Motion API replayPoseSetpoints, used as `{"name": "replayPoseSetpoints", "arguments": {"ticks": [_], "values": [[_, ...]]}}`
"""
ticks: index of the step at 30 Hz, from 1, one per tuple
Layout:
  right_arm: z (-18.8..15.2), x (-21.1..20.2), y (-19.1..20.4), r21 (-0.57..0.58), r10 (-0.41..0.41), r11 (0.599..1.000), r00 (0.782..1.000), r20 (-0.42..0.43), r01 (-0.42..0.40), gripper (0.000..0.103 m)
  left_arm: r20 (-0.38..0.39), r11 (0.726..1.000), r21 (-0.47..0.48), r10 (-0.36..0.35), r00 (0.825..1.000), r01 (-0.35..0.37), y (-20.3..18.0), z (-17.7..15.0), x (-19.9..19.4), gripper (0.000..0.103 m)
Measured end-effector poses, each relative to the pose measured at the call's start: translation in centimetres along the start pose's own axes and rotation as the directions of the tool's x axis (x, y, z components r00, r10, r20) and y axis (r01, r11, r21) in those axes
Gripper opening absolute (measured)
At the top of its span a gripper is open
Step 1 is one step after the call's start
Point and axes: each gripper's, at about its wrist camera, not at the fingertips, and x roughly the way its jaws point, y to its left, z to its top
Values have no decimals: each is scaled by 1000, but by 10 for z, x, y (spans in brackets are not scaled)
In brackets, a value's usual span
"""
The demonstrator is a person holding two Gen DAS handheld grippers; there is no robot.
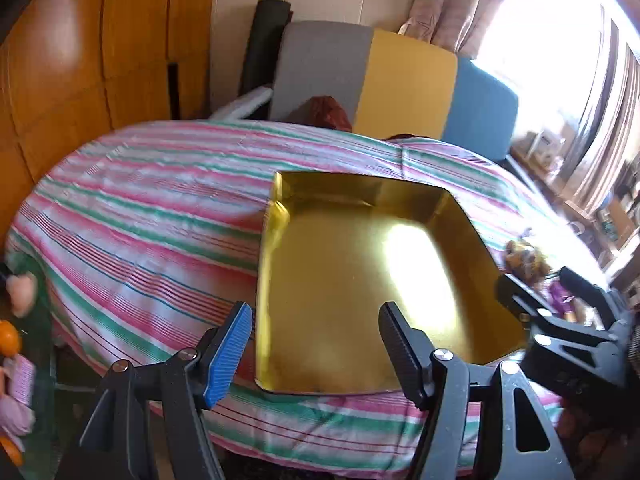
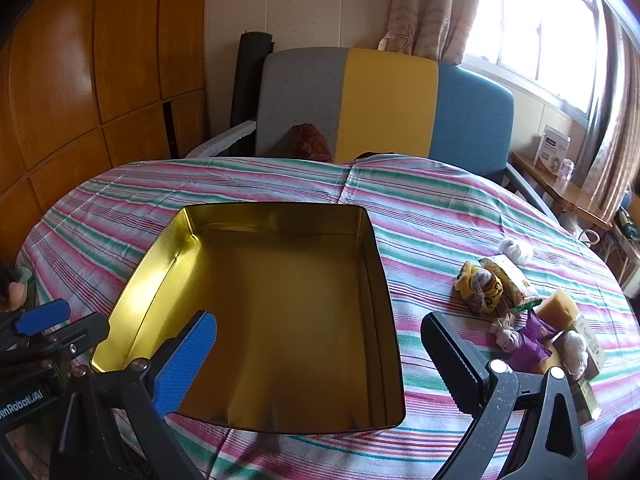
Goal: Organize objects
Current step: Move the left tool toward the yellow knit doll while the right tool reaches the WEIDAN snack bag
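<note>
Gold tin [image 2: 280,320] lying open on the striped cloth [image 2: 440,216] of the counter, left hand-held gripper [image 1: 316,350] and right hand-held gripper [image 2: 320,354] both released and holding nothing, poised over its near edge, small wrapped packets [image 2: 520,312] heaped just right of the tin.

A gold rectangular metal tin [image 2: 276,312] sits on the striped-cloth table [image 2: 420,208]. Small wrapped packets [image 2: 520,312] lie to its right. A three-panel padded chair [image 2: 384,104] stands behind.
</note>
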Motion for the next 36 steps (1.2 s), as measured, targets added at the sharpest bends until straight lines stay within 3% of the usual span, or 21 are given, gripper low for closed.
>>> {"name": "replayPoseSetpoints", "arguments": {"ticks": [2,6,14,23,30,36], "values": [[1,0,-7,3,1,1000,1000,-3,-1,103,40,999,38,37,998,-39,-3,0,-2,67],[4,1,-30,46,6,999,1000,-13,-6,103,104,994,91,47,993,-57,-7,-1,-6,67],[4,2,-89,189,12,982,998,-54,-2,103,69,988,143,50,996,-59,-20,0,2,68],[8,-17,-182,316,-99,944,995,-18,100,103,56,977,211,-1,998,-11,-39,6,6,68],[0,-28,-272,488,-178,862,983,36,138,103,-24,974,208,-86,996,89,-56,9,15,68],[-33,-28,-326,632,-165,772,982,95,69,103,-108,950,240,-178,978,200,-85,17,25,68]]}}
